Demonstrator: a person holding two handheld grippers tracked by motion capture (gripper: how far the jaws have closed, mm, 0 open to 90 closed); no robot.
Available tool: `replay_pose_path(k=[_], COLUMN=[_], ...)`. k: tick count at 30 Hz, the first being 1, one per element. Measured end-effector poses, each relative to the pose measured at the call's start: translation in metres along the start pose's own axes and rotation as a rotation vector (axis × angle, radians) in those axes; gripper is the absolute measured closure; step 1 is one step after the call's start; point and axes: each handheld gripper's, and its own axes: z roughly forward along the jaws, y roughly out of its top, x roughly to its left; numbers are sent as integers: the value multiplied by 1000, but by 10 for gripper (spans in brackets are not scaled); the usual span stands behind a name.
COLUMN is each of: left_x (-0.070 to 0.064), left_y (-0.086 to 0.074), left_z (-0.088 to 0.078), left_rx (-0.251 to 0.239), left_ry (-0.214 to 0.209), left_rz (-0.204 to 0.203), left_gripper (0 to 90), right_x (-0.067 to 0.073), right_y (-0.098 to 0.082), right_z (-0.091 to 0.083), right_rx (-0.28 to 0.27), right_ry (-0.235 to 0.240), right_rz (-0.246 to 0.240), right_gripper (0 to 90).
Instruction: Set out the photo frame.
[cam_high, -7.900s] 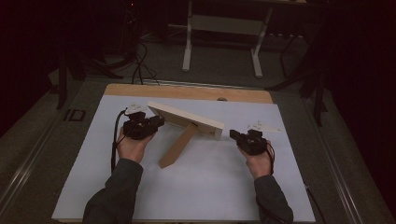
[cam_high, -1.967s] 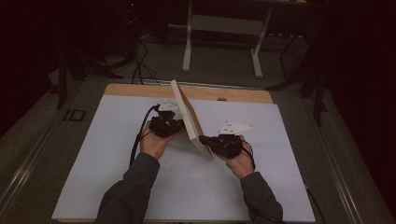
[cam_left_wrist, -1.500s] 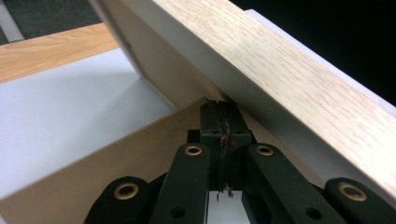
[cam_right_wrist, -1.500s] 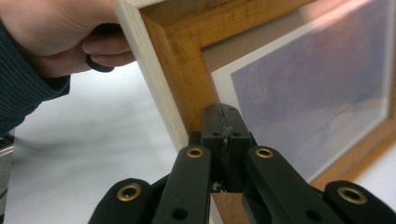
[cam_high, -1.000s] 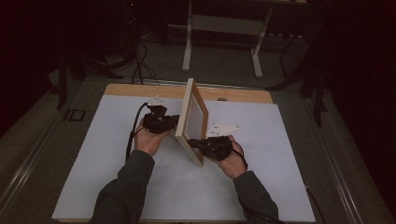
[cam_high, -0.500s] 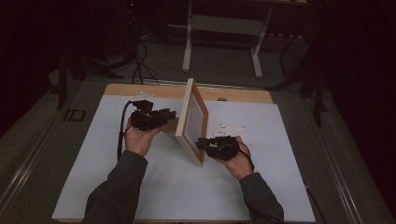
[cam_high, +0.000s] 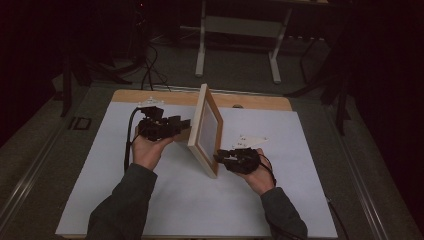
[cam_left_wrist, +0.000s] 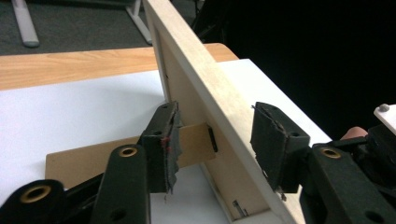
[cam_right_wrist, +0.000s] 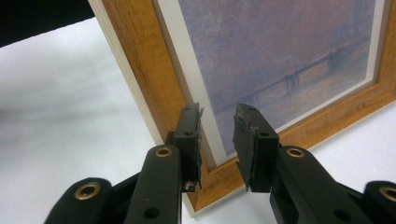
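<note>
A wooden picture frame (cam_high: 205, 131) stands on edge on the white table cover (cam_high: 125, 200), propped by a brown strut (cam_left_wrist: 84, 161) behind it. My left gripper (cam_high: 183, 125) is at the frame's back. Its jaws have just been opening and stand open around the frame's side rail (cam_left_wrist: 205, 79) and the strut, with the pads (cam_left_wrist: 273, 142) off the wood. My right gripper (cam_high: 219, 157) is at the front, by the lower near corner. Its jaws have just been opening too and stand open in front of the frame's print (cam_right_wrist: 280, 46), with nothing pinched.
A bare wooden strip (cam_high: 250, 100) runs along the table's far edge. Beyond it stand the white legs (cam_high: 201, 50) of another table, and cables (cam_high: 147, 65) lie on the dark floor. White cover stretches to both sides of the frame and toward the near edge.
Both grippers were shut on the frame a second ago and have let go. The left hand has drawn back slightly to the left. The frame stays upright on its strut.
</note>
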Motion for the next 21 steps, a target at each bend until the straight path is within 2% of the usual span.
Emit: replay_pose_path(k=[3, 11, 17, 21], left_x=[-6, -20, -29, -35], left_y=[2, 2, -3, -7], left_z=[0, 9, 20, 25], left_rx=[3, 51, 94, 115], left_ry=[9, 25, 70, 81], left_rz=[10, 38, 68, 87], left_gripper=[494, 462, 435, 419], right_x=[-1, -2, -3, -4], right_y=[-2, -5, -8, -13], right_z=[-1, -3, -2, -2], right_rx=[0, 3, 9, 15], right_ry=[-3, -3, -1, -2], right_rz=[0, 9, 16, 23], right_gripper=[706, 706, 706, 706])
